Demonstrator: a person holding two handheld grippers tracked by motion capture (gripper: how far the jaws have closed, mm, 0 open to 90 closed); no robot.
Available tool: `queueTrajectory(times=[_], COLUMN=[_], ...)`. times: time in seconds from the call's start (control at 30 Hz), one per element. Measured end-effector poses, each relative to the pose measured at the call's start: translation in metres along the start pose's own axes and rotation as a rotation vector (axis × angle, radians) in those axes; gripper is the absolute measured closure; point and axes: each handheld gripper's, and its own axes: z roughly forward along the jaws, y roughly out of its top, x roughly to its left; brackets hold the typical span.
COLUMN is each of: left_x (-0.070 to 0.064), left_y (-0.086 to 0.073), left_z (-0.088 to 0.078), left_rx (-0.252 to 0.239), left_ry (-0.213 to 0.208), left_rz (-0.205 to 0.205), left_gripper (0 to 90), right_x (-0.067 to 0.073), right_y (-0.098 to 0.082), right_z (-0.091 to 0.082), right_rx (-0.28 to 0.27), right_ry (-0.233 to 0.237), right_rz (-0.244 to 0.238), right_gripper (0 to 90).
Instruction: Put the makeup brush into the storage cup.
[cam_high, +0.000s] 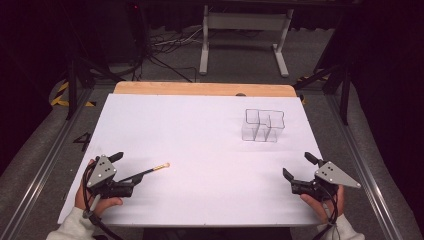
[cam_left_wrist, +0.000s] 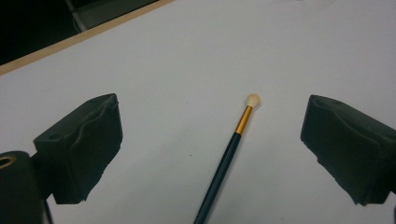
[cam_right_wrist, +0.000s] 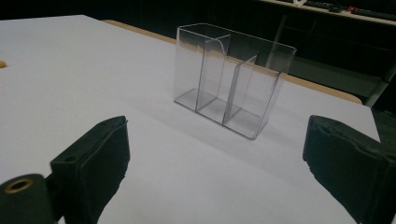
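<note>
1. Where the white worktop (cam_high: 200, 150) is nearest the person's left, a thin brush (cam_left_wrist: 229, 156) is seen lying flat, tip pointing away.
2. The brush is framed by the spread, empty jaws of the left tool (cam_high: 118, 172).
3. The right tool (cam_high: 299, 172) is likewise held spread and empty, facing a clear divided holder (cam_right_wrist: 231, 77) well apart from the brush.
4. The thin handle could be rolled aside if one jaw touches first.

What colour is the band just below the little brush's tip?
Gold, on the brush; the left gripper view shows it best.
</note>
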Motion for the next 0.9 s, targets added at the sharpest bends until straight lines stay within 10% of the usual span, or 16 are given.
queueTrajectory(times=[0.43,0.9], left_x=[-0.002,0.004], left_y=[-0.002,0.025], left_z=[0.000,0.017], left_rx=[0.020,0.214], left_ry=[-0.014,-0.074], left_rz=[0.000,0.097], left_gripper=[6.0,10.0], right_x=[0.002,0.002], right_y=[0.001,0.000], right_z=[0.002,0.004], right_rx=[0.004,0.019], right_ry=[-0.001,0.011], right_rz=[-0.012,-0.006], right_gripper=[8.4,9.7])
